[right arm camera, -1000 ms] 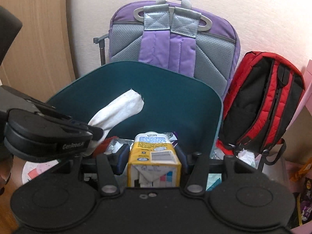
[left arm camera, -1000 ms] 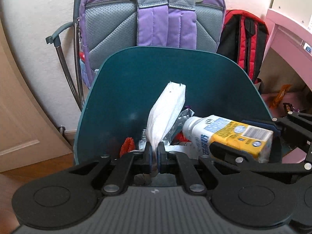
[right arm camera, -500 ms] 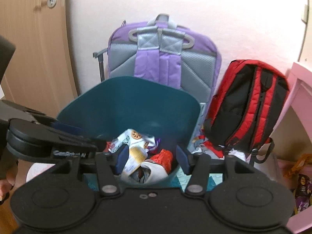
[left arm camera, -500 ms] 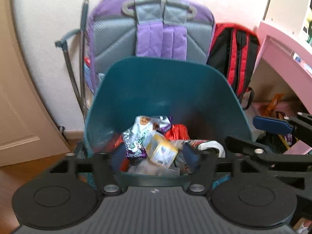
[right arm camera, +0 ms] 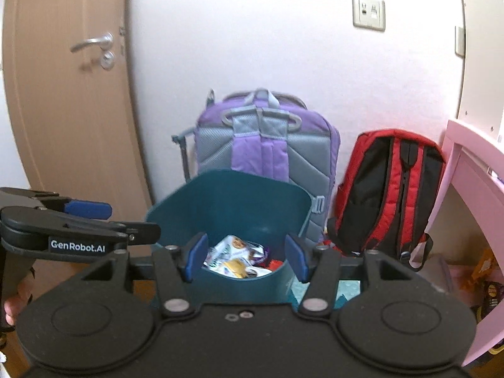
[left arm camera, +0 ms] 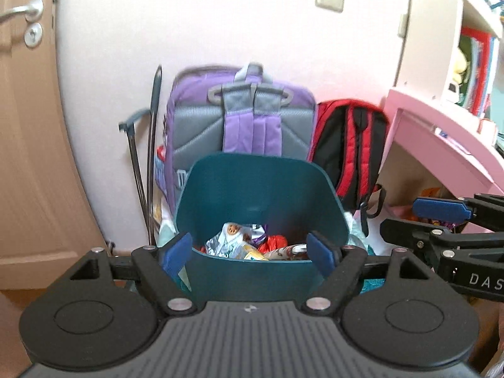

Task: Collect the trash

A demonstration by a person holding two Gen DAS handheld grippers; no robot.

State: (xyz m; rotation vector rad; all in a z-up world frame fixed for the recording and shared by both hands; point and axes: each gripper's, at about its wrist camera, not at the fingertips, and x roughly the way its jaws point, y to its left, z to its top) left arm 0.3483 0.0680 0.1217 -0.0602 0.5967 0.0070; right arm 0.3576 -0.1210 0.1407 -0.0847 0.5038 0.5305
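Both sets of jaws are empty: my left gripper (left arm camera: 250,250) is spreading its blue pads wider at this moment with nothing between them, and my right gripper (right arm camera: 245,260) stands parted, also holding nothing. Each one hovers above the near edge of the teal trash bin (left arm camera: 261,189), tilted down toward its mouth. From the left view, the right gripper's black arm reaches in from the right edge; from the right view, the left gripper shows at the left edge, with fingertips of a hand under it.

Inside the bin lies the trash (left arm camera: 249,244): crumpled silver and white wrappers, something red, and a yellow carton (partly buried, hard to make out).

Just behind the bin, a purple and grey backpack (right arm camera: 267,145) stands upright against the white wall, and a red and black backpack (right arm camera: 390,189) leans beside it on the right. Farther right is a pink desk (left arm camera: 441,145); at far left, a wooden door (right arm camera: 63,94) with a metal handle.
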